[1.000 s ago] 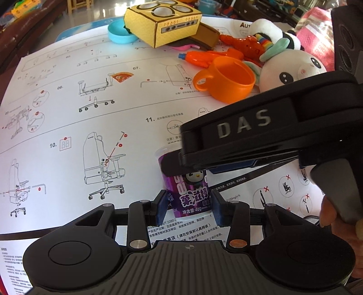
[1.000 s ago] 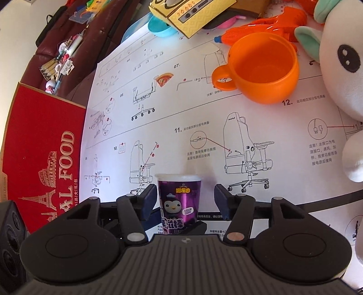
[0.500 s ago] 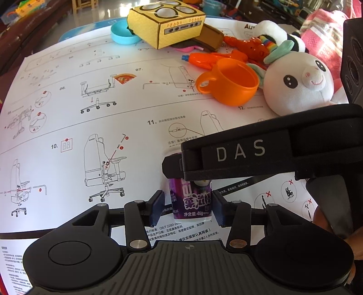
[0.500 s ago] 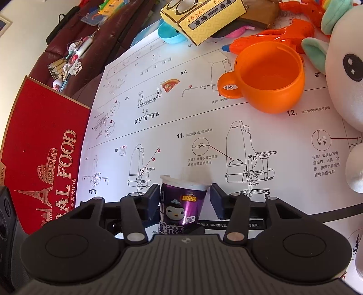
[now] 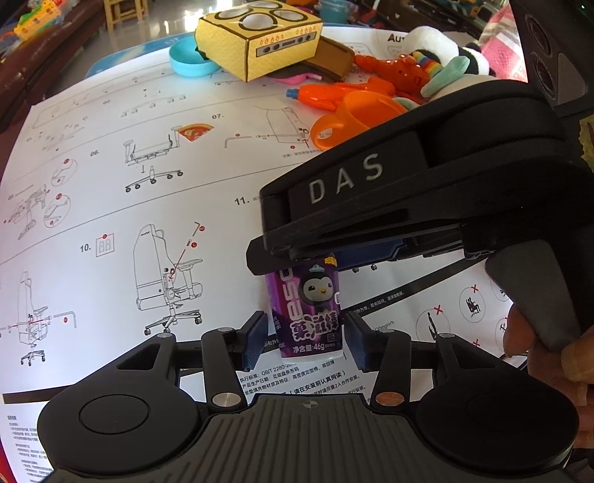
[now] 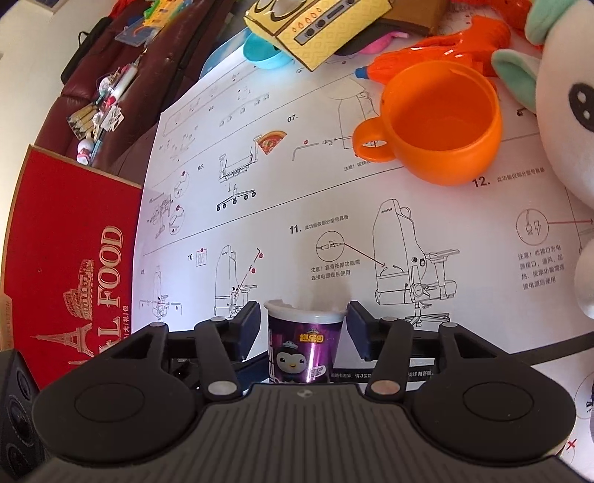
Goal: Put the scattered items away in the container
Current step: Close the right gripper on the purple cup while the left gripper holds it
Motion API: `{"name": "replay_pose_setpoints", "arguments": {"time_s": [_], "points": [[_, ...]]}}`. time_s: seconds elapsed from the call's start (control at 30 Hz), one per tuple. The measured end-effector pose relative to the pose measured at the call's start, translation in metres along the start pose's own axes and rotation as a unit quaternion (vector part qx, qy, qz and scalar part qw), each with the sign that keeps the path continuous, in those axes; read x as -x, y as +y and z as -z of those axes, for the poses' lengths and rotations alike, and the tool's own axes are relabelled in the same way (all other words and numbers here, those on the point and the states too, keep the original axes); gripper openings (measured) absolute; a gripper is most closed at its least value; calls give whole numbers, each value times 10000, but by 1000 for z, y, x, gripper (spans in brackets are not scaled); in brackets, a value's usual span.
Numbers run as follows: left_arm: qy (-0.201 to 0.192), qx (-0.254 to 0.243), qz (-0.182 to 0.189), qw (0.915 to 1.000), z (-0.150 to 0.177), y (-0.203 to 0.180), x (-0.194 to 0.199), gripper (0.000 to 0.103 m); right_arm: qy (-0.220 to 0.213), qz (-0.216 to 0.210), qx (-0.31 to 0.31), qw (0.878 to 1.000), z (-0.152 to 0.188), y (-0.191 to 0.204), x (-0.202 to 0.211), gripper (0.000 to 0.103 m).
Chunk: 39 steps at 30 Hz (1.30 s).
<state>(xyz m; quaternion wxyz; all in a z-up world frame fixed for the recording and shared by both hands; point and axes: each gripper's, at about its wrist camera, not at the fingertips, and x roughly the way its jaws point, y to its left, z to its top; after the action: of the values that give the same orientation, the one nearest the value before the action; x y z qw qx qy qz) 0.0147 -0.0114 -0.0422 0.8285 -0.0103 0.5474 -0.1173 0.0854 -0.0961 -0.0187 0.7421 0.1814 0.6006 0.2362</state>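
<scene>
Spread under everything, your instruction sheet (image 6: 282,208) covers the table, with a red box (image 6: 74,267) at its left edge. Both your left gripper (image 5: 304,336) and right gripper (image 6: 302,328) stand parted around the purple cup (image 6: 302,345), not touching it.

1. The small purple snack cup (image 6: 303,347) stands upright on the large white printed instruction sheet (image 6: 260,208), between the fingers of the right gripper (image 6: 303,330).
2. In the left wrist view the same cup (image 5: 308,315) also sits between the fingers of the left gripper (image 5: 305,340).
3. The orange plastic mug (image 6: 441,130) rests farther back, to the right.
4. The white plush toy (image 6: 568,122) lies right of the mug.
5. The yellow cardboard toy stove (image 6: 319,26) sits at the far edge, overlapping the round blue dish (image 6: 261,50).
6. The red cardboard box (image 6: 70,260) lies left of the sheet.
</scene>
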Motion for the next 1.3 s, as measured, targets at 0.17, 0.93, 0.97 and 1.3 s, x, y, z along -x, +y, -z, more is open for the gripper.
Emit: {"name": "replay_pose_setpoints", "arguments": {"time_s": [0.17,0.93,0.97,1.3], "points": [[13,0,-34,10000,-5,1,-2,62,-8,71,257,9996,2,4,-1,57],[-38,-7,-226,9997,-4,3,-1,46,37,-100,-144,9998,5,-1,-2,49],[-34,-12,-242,9997,-5,3,-2,47,19,-113,-100,9999,6,-1,-2,49],[37,44,-271,9996,-4,10,1,61,-30,-170,-18,9998,8,-2,-2,49]]}}
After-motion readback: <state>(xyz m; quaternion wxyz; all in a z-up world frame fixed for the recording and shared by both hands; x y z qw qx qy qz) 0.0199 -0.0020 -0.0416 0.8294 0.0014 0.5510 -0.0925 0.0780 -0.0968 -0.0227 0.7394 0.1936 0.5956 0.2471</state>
